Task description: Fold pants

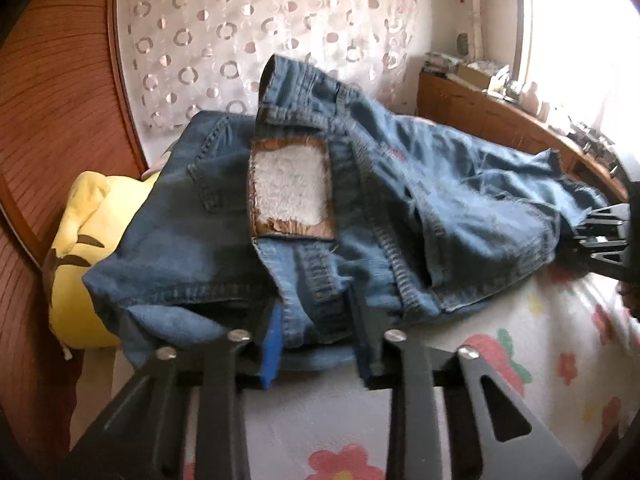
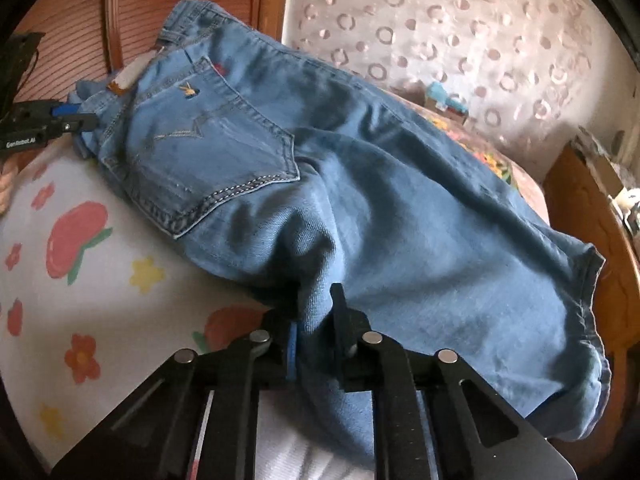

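Blue jeans [image 1: 400, 184] lie crumpled on the bed, with a worn brown-and-white waist patch [image 1: 290, 188] facing up. My left gripper [image 1: 316, 320] is shut on the waistband edge, denim bunched between its blue-padded fingers. In the right wrist view the jeans [image 2: 380, 208] show a back pocket [image 2: 208, 152] and one leg running to the right. My right gripper [image 2: 316, 324] is shut on a pinched fold of the leg fabric. Each gripper shows in the other's view: the right gripper [image 1: 600, 236] at the far right edge, the left gripper [image 2: 68, 120] at the waistband on the left.
The bed sheet [image 1: 520, 340] is white with red and yellow flowers. A yellow plush toy [image 1: 80, 248] lies by the wooden headboard [image 1: 52, 100]. A patterned curtain [image 1: 260, 40] hangs behind. A wooden cabinet [image 1: 480, 112] with clutter stands under the bright window.
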Demonstrator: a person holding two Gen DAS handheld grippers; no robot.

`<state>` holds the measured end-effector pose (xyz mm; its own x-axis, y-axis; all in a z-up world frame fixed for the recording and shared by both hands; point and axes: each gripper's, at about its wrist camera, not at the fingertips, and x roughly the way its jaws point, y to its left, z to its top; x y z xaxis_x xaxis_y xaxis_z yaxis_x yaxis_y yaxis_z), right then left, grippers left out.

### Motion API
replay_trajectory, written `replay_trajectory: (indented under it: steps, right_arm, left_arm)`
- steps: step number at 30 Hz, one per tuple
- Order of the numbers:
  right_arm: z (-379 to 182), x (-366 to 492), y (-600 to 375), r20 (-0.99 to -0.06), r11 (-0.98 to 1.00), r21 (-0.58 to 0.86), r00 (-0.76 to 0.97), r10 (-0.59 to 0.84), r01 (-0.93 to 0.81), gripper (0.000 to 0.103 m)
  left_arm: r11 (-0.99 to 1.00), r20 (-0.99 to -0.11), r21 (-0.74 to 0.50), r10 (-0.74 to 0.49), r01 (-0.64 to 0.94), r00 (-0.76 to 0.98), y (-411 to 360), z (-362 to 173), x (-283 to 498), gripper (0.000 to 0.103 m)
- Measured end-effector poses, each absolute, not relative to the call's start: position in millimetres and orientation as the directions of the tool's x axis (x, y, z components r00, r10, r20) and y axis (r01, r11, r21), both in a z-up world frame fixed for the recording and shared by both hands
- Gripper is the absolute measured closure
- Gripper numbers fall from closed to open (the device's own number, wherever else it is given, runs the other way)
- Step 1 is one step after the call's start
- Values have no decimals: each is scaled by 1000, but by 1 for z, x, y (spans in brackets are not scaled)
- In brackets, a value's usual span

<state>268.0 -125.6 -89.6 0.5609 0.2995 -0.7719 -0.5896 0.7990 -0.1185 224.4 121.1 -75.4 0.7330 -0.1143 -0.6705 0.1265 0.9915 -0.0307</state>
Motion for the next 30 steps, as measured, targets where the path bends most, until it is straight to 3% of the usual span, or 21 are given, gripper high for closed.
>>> replay_trajectory:
  steps: [5,20,30]
  right_arm:
    - [-78,270,-131,-745,812,-110,588,314,-574,98]
    - [-4,231,-140,-629,843,-157,710,316,-514,101]
    - [19,173,-138,-603,845,-188,738,303,-500,101]
  left_arm:
    - [991,-633,-7,-110,136,766,114,-60,219,90]
    - [993,-446,-14,-113,120,888,105,15,194,98]
    - [990,-402,-19,-139,143,905,107,34,143,99]
